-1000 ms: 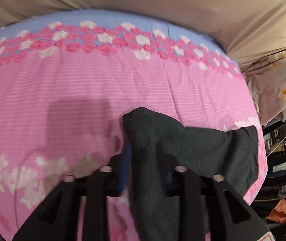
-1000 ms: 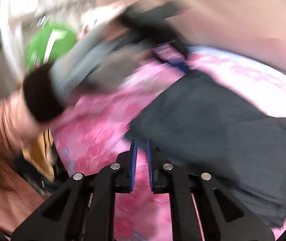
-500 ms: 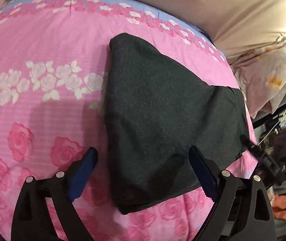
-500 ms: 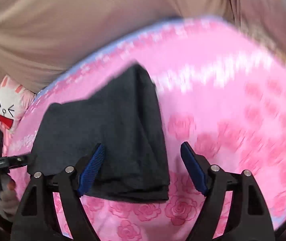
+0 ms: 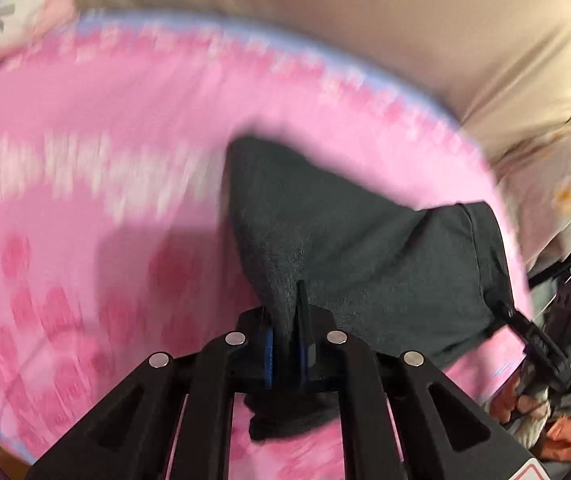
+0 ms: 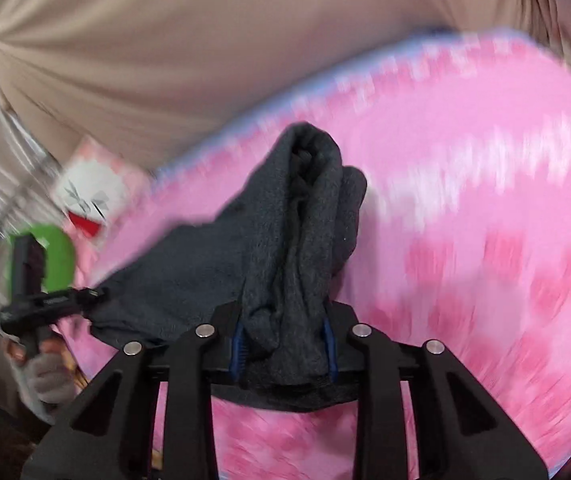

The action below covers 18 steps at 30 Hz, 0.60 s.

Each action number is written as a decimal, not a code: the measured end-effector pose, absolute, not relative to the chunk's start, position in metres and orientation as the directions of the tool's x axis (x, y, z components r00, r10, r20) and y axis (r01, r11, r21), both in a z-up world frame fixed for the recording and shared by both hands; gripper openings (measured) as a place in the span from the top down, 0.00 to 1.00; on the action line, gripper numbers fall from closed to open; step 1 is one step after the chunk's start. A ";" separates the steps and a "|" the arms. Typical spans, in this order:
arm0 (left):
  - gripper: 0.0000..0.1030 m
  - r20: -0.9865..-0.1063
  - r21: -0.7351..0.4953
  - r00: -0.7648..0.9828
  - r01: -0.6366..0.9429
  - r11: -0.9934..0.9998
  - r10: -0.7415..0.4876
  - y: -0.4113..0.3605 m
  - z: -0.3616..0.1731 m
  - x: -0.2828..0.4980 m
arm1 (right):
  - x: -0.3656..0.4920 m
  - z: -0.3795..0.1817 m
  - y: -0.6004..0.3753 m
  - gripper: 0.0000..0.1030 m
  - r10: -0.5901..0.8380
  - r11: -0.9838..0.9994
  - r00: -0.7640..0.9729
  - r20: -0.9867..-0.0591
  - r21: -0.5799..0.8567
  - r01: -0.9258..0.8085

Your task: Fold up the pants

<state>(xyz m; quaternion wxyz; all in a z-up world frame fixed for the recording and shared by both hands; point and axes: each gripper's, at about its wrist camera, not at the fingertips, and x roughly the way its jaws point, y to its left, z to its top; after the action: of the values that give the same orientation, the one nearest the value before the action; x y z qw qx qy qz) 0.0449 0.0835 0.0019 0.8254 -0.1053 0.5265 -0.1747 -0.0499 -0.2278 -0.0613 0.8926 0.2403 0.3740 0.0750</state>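
No writing could be read anywhere. A pale mark on the left tool [image 6: 51,300], at nine o'clock in the right wrist view, was perhaps lettering, too blurred.

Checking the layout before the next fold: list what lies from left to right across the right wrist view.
Left tool in a hand → green object → rabbit-face cushion → dark grey pants, clamped by the right tool → pink rose bedsheet.

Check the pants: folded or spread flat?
Folded, not flat: the dark pants lie doubled in layers on the pink sheet, their near edge bunched.
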 end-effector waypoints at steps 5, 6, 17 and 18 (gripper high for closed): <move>0.69 -0.793 -0.251 0.520 0.196 0.948 -0.317 0.074 0.020 0.024 | -0.073 -0.023 -0.225 0.40 0.153 0.933 0.795 -0.588 0.352 0.081; 0.54 -0.781 -0.241 0.540 0.202 0.949 -0.314 0.071 0.026 0.021 | -0.073 -0.011 -0.221 0.40 0.148 0.943 0.812 -0.565 0.329 0.057; 0.29 -0.742 -0.175 0.604 0.244 0.954 -0.291 0.043 0.041 -0.004 | -0.061 -0.001 -0.223 0.94 0.214 0.931 0.812 -0.544 0.364 -0.002; 0.29 -0.746 -0.171 0.600 0.248 0.954 -0.290 0.043 0.037 -0.005 | -0.061 -0.007 -0.232 0.95 0.177 0.938 0.802 -0.571 0.345 0.039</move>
<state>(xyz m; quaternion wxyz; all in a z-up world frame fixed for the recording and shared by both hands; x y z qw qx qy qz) -0.0045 0.0430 0.0370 0.8941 -0.0246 0.4211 -0.1504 -0.0606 -0.2321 -0.0073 0.9333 0.1726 0.3127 0.0371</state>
